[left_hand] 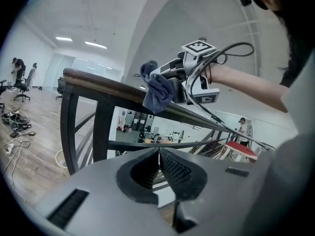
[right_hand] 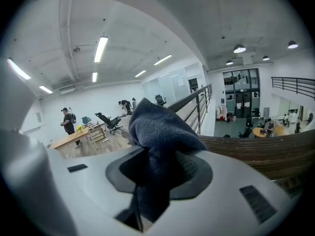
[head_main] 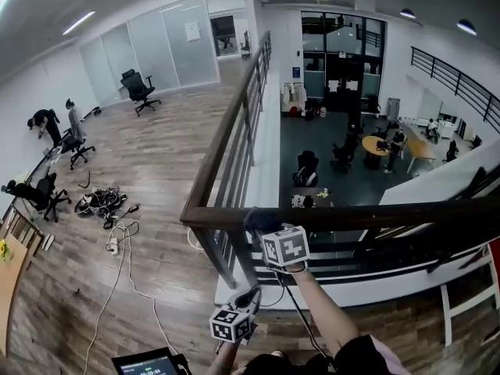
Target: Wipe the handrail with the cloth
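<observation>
My right gripper (right_hand: 160, 167) clamps the cloth (right_hand: 162, 127) against the handrail (right_hand: 266, 149); my left gripper (left_hand: 158, 168) is closed on nothing (I'd judge the wiping barely begun).

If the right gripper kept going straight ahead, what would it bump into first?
Probably the handrail: the cloth held in the right gripper seems to rest on it, though depth is hard to judge.

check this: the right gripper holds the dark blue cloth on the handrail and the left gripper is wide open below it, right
Not quite. The left gripper is shut, not open: the left gripper view shows its jaws together with nothing between them. The right gripper does hold the dark blue cloth on the handrail.
</observation>
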### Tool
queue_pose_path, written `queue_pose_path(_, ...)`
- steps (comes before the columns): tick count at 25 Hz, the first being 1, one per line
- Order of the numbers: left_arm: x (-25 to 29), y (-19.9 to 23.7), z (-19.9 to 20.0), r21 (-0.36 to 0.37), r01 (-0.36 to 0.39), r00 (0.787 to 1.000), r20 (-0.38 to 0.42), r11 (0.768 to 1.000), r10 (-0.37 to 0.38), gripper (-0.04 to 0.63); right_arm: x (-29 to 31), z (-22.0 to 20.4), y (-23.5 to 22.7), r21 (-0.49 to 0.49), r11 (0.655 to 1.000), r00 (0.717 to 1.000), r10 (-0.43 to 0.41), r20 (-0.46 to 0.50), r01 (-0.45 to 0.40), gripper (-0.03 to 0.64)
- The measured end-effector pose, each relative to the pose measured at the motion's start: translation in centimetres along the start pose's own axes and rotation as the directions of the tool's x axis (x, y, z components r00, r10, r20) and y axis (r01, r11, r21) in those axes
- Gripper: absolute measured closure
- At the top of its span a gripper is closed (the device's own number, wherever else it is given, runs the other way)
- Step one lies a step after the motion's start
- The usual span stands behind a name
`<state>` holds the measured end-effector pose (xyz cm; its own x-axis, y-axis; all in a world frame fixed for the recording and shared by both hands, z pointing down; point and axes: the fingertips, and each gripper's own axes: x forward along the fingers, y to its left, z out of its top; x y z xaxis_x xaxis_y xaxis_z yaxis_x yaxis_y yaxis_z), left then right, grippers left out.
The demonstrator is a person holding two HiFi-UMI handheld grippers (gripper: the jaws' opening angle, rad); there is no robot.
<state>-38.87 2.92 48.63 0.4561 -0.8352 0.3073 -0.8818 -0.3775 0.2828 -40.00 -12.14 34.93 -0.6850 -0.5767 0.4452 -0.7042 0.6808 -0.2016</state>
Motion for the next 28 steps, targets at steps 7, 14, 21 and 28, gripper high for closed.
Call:
queue_pose_path(7,2.2,-1.0,0.7,-0.039,0.014,1.0,-0.017,0.999,-0.015,0.594,-0.9,0.5,-6.1,-0.014,0.995,0.995,-0.097,-0.011,0.097,0.508)
queue_pose_path(14,7.1,-6.9,1.6,-0.054,0.033,0.999,0.007,0.998,-0.033,0.594,-7.0,-1.4,-16.0,-0.003,0.979,0.978,-0.205,-0.029,0.205,0.508)
queue_pose_path(21,14.3,-16.4,1.4,-0.06,0.047,0.999,0.015,0.997,-0.046,0.594,-16.0,-3.0,-29.0,0.024,0.961,0.961,-0.275,-0.027,0.276,0.508)
queue_pose_path(28,22.1,-27.0,-0.4,-0.031,0.07,0.998,-0.001,0.997,-0.07,0.594,-26.0,-5.8,-43.0,0.08,0.944,0.948,-0.319,-0.003,0.319,0.508)
